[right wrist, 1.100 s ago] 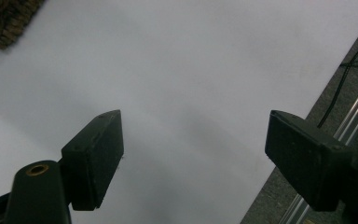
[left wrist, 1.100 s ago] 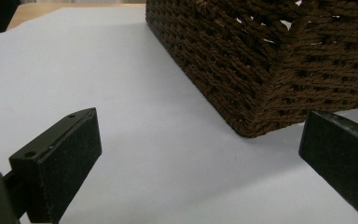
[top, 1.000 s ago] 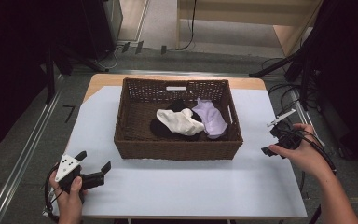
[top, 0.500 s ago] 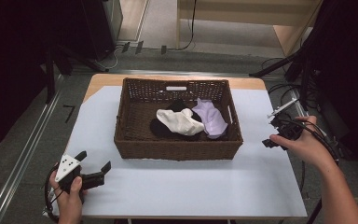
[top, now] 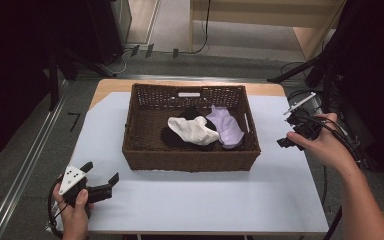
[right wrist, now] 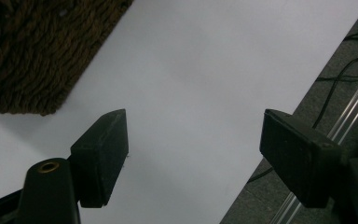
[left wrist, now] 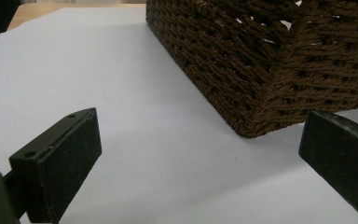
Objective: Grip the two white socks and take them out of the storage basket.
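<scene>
Both grippers empty beside the basket; garments inside it.

Left gripper [top: 102, 186], near the basket's [top: 190, 161] front-left corner, rests with jaws apart on nothing, apparently parked. Right gripper [top: 292, 131], right of the basket, jaws just narrowing yet apart and empty, likely approaching. White cloth [top: 192, 130], lilac cloth [top: 225, 127] lie inside, touching.

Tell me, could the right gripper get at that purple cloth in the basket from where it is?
Probably yes. The right gripper hangs beside the basket with its jaws open and empty, and the purple cloth lies uncovered on that side. The basket's open top leaves the way free; it must clear the rim.
</scene>
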`<state>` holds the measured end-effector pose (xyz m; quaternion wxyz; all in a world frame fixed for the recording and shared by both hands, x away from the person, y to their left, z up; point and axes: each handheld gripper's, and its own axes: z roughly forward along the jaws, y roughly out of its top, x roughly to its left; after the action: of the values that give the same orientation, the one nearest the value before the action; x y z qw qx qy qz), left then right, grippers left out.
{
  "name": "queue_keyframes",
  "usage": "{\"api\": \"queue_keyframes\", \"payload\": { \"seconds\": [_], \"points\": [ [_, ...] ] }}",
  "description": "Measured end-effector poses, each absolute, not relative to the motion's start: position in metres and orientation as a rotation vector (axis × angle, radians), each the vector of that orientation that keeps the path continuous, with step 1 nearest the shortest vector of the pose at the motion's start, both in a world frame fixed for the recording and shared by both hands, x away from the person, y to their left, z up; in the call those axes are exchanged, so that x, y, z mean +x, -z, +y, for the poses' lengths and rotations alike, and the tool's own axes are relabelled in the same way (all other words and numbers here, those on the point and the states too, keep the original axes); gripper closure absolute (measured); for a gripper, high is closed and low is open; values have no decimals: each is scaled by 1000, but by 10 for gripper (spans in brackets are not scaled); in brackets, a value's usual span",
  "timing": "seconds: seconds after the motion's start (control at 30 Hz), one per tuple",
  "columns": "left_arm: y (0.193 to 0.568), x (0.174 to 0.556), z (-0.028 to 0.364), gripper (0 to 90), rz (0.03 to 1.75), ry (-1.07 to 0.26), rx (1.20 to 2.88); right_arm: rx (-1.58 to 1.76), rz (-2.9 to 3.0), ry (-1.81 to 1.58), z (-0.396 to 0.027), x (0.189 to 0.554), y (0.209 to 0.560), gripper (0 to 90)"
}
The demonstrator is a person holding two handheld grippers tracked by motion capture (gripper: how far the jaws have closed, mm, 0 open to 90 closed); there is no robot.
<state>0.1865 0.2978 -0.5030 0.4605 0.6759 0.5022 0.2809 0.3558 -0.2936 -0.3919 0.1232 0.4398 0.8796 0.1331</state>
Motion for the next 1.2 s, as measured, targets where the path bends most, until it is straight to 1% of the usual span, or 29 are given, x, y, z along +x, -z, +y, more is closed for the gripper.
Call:
{"api": "queue_keyframes", "payload": {
  "seconds": [0.37,0.63,1.2],
  "points": [
    [503,187,298,0,1234,-689,1663,1237,2577,-419,-279,360,370,260],
    [503,187,298,0,1232,-689,1667,1185,2603,-446,-258,363,354,291],
    [503,186,298,0,1230,-687,1668,1057,2671,-463,-215,367,337,343]
  ]
}}
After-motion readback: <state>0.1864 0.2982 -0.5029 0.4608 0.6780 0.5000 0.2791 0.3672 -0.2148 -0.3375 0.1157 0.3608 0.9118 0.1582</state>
